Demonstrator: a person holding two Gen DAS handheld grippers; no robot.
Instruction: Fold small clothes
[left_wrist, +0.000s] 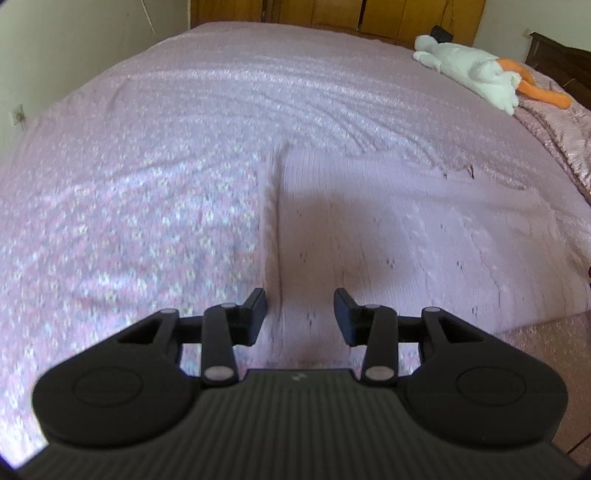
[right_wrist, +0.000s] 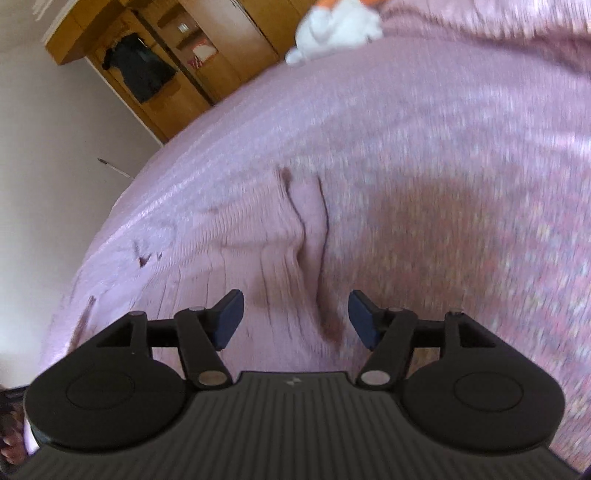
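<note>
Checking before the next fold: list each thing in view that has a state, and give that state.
Left gripper: open, nothing between its fingers, over the garment.
Right gripper: open, nothing held, over a raised crease.
Pale pink ribbed knit garment: lying spread on the bed, with a raised fold along its left edge.
Pink textured bedspread: spread across the bed, faintly rippled.
White and orange plush toy: lying on its side at the far corner.

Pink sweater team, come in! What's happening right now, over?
Left gripper open, empty. Right gripper open, empty. Pink sweater flat on bed, ridge of fabric between right jaws. Plush toy far off, nothing blocking.
</note>
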